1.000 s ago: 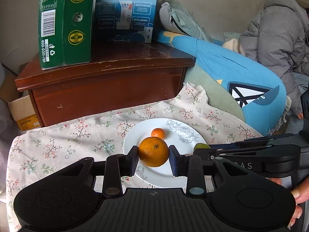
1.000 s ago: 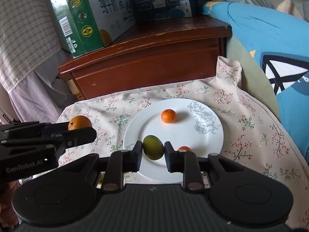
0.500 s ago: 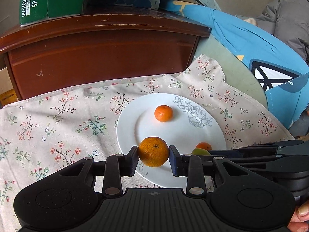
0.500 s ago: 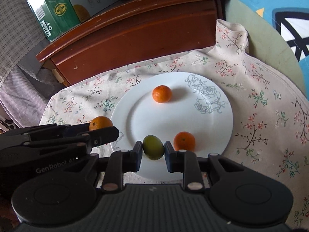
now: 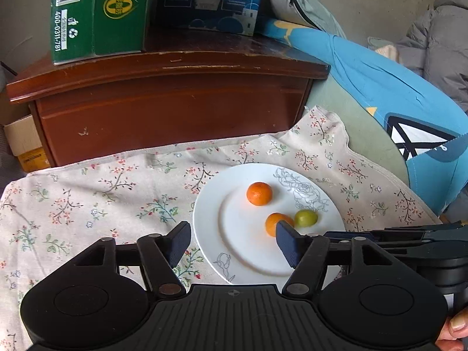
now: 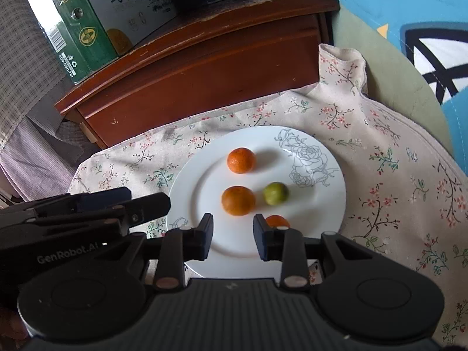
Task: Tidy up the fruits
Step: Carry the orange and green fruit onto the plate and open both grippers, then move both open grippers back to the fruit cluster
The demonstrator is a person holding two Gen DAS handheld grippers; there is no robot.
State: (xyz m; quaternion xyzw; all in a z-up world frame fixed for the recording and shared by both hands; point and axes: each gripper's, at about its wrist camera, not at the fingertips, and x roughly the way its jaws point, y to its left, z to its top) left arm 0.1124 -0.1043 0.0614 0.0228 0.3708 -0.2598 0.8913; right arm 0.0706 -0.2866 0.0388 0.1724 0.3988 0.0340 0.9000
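Observation:
A white plate (image 6: 316, 204) with a rose drawing lies on the flowered cloth. On it lie a far orange (image 6: 241, 160), a large orange (image 6: 238, 200), a green fruit (image 6: 275, 193) and a small orange (image 6: 277, 221) partly hidden behind my right finger. The left wrist view shows the plate (image 5: 216, 210), the far orange (image 5: 259, 193), the large orange (image 5: 274, 222) and the green fruit (image 5: 305, 218). My left gripper (image 5: 232, 242) is open and empty at the plate's left edge. My right gripper (image 6: 233, 235) is open and empty over the plate's near rim.
A brown wooden cabinet (image 5: 175, 99) stands behind the cloth with a green carton (image 5: 96, 14) and a blue carton (image 5: 210, 0) on top. A blue cushion (image 5: 395, 93) lies to the right. The flowered cloth (image 5: 87, 199) spreads left of the plate.
Both grippers have opened and pulled back. The large orange from the left gripper and the green fruit from the right gripper now lie on the plate.

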